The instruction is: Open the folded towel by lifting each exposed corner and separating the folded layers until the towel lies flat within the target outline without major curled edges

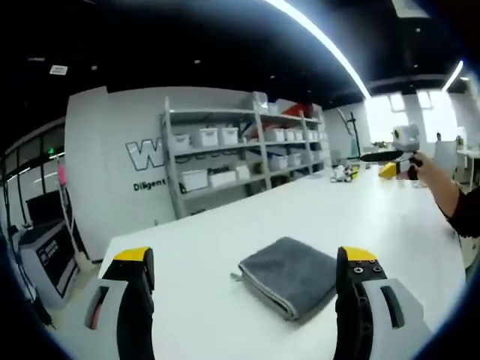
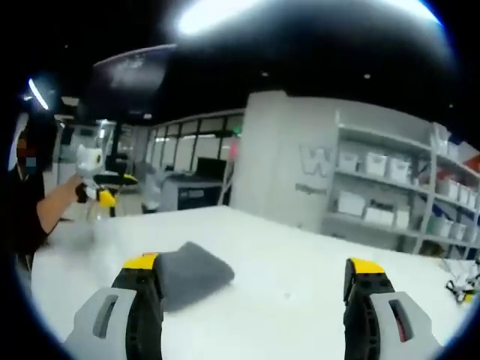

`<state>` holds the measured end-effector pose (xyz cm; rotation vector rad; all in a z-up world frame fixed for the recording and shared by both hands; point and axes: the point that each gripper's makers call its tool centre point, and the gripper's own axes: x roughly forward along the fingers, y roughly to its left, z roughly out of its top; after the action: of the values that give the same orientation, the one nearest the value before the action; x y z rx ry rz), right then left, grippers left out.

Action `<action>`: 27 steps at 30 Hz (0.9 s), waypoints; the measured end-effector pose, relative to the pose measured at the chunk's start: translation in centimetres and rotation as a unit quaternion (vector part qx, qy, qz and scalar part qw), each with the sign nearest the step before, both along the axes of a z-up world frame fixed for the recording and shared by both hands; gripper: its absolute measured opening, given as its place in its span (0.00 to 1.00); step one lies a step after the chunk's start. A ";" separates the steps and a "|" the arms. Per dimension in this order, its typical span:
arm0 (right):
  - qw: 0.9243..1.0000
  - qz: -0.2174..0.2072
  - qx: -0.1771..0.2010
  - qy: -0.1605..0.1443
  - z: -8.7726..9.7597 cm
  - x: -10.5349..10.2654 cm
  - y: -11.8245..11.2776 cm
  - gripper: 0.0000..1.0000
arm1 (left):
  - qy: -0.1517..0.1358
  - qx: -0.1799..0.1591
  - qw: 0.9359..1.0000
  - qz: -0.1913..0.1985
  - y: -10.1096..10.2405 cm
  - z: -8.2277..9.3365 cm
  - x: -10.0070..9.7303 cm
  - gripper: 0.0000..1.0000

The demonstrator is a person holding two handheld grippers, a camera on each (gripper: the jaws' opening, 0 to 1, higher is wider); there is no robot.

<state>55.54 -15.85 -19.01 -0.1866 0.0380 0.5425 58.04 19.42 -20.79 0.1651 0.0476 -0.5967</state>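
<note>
White counter [image 1: 225, 225] bearing folded grey towel [image 1: 289, 274] centrally, both hand-held grippers, left [image 1: 244, 281] and right [image 2: 255, 289], spread wide and held short of towel, presumably for corner access.

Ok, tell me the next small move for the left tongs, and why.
Probably lower the left tongs toward the near corner of the folded grey towel and close on its top layer. The towel lies folded on the white table, untouched; the tongs stand open, holding nothing, with the towel between them. The right tongs are open too.
</note>
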 end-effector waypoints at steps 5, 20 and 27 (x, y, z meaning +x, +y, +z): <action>1.000 0.007 0.002 -0.010 1.4 1.5 0.7 1.00 | 0.004 -0.010 1.000 0.013 -0.1 0.1 0.4 1.00; 1.000 0.008 0.006 0.002 -0.2 7.0 1.2 1.00 | 0.034 0.000 0.999 0.000 -0.6 -2.6 3.0 0.99; 1.000 0.018 0.001 0.005 -0.7 8.8 2.7 1.00 | 0.046 0.003 0.999 -0.008 -1.6 -3.7 4.9 0.99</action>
<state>64.33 -13.11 -19.75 -0.1828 0.0445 0.5789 62.98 17.85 -24.51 0.1442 0.1374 -0.6203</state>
